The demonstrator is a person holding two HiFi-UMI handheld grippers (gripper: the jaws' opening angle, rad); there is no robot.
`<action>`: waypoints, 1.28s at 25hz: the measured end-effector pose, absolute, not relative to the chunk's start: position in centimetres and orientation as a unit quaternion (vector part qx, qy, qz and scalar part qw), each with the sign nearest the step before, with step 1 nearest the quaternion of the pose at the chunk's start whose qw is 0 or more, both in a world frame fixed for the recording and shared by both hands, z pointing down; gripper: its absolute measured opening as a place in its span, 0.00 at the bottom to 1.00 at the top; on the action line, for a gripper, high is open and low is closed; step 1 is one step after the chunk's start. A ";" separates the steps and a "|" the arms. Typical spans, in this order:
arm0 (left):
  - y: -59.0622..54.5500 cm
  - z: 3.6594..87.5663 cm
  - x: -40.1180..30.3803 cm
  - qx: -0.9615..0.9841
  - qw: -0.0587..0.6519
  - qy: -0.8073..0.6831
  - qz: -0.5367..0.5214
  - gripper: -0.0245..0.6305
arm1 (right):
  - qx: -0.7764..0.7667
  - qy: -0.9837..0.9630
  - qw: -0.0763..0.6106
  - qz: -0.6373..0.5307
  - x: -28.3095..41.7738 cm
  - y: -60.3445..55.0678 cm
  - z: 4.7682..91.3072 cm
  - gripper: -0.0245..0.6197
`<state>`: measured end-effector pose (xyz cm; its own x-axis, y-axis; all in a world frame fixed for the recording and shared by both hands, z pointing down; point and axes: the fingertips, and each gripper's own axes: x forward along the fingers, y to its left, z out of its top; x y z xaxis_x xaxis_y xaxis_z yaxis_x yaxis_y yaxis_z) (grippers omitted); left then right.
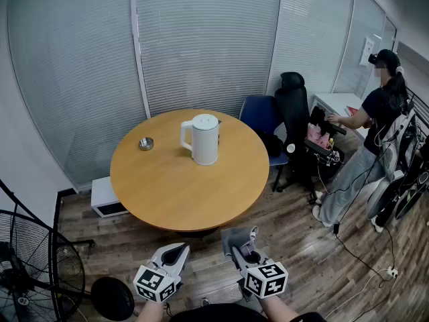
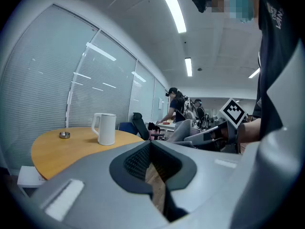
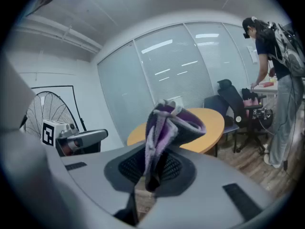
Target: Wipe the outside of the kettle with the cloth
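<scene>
Past the round wooden counter's (image 1: 174, 193) near edge, the upright white plastic kettle (image 1: 204, 138) stands ahead of the right gripper (image 1: 237, 242), clamped on grey-purple cloth (image 3: 169, 120) (left gripper's (image 1: 176, 251) jaws together).

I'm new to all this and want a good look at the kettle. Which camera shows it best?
The head view: the kettle stands whole on the table, handle and lid clear. The left gripper view shows it small, side on. In the right gripper view the cloth in the jaws hides nearly all of it.
</scene>
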<state>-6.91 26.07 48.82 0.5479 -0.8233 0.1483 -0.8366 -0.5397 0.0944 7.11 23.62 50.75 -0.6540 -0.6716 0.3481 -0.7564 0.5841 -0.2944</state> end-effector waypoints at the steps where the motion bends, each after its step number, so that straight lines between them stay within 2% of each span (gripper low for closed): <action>1: 26.0 48.9 -7.3 0.875 0.079 -0.476 0.041 0.06 | 0.403 -0.884 0.095 0.218 6.9 23.7 50.8 0.10; 8: 25.7 49.6 -8.6 0.873 0.096 -0.478 0.026 0.07 | 0.417 -0.873 0.090 0.236 6.3 23.1 51.3 0.10; 9: 25.5 49.7 -8.8 0.871 0.099 -0.481 0.025 0.13 | 0.419 -0.872 0.089 0.237 6.3 22.7 51.3 0.10; 10: 25.1 49.9 -8.9 0.869 0.103 -0.484 0.024 0.27 | 0.420 -0.871 0.089 0.237 6.3 22.3 51.2 0.10; 11: 24.8 50.0 -9.0 0.867 0.106 -0.486 0.024 0.35 | 0.421 -0.871 0.089 0.238 6.4 21.8 51.1 0.10; 32: 7.8 49.1 -6.7 0.818 0.100 -0.566 0.016 0.35 | 0.328 -0.909 0.100 0.237 7.6 2.3 50.7 0.10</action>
<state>-6.67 7.82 49.05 0.3581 -0.9231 0.1403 -0.9296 -0.3385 0.1458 7.65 2.29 50.73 -0.7648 -0.5487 0.3375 -0.6437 0.6725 -0.3653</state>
